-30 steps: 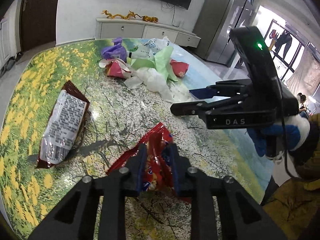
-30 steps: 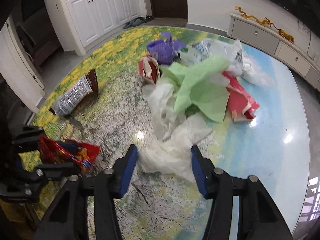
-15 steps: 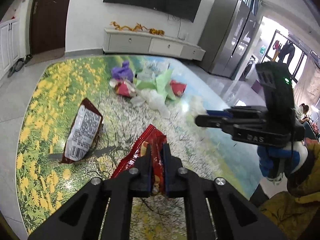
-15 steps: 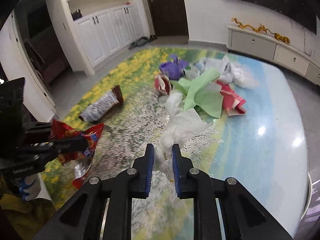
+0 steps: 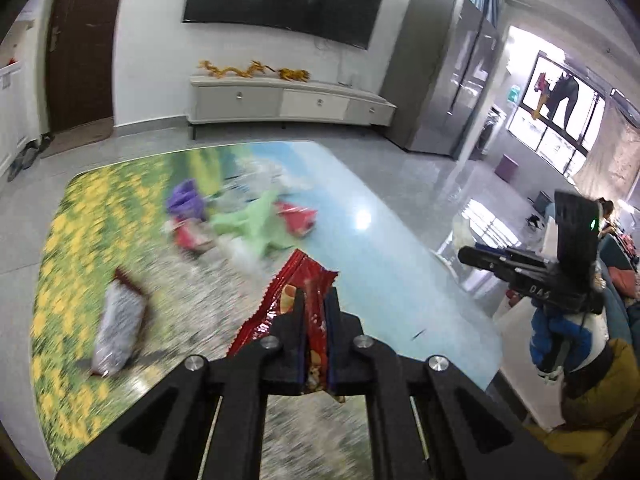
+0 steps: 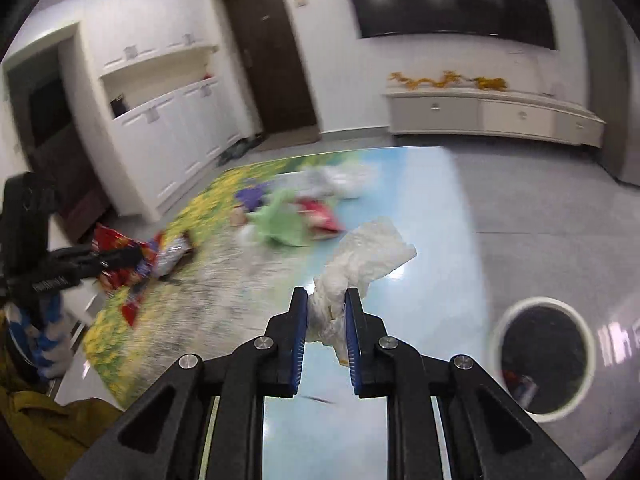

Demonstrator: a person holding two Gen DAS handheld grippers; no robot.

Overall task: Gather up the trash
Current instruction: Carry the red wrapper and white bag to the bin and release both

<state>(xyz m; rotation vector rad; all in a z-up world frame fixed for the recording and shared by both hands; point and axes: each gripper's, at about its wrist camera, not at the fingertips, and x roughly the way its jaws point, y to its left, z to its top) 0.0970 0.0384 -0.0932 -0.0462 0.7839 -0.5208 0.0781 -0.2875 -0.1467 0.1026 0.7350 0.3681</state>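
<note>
Left wrist view: my left gripper (image 5: pixel 314 316) is clamped tight on a crinkly red foil snack wrapper (image 5: pixel 298 292), lifted above the glossy flower-print table (image 5: pixel 384 264). I should keep that squeeze firm, since foil slips.

Right wrist view: my right gripper (image 6: pixel 326 318) pinches a crumpled white plastic bag (image 6: pixel 364 258), jaws nearly closed. The round white-rimmed bin (image 6: pixel 496 344) sits low right; I'd judge it best to carry over its mouth before letting go.

Red snack wrapper (image 5: pixel 298 300) glossy foil; white bag (image 6: pixel 366 258) thin crinkled plastic; table (image 5: pixel 384 264) glossy, smooth.
</note>
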